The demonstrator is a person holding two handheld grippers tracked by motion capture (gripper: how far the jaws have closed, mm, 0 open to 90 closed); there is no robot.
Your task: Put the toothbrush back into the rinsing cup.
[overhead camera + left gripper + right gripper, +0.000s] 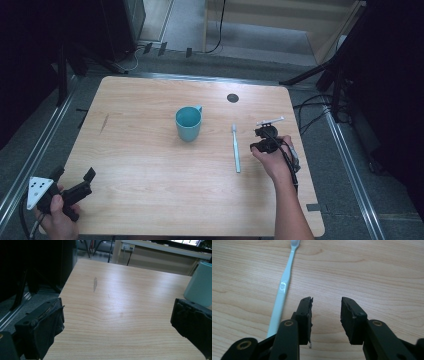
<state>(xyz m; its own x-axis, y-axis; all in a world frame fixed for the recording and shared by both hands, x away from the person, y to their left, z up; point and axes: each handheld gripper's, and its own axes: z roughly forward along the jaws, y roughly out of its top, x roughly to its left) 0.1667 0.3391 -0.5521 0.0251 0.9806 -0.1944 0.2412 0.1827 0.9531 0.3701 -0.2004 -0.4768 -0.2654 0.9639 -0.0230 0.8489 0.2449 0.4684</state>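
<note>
The right gripper view shows my right tool with jaws parted and empty just beside the pale blue plastic toothbrush lying flat on the light wooden surface, while my left tool gapes wide.

Right tool hovers with jaws partly apart and empty; left tool rests wide open.
</note>
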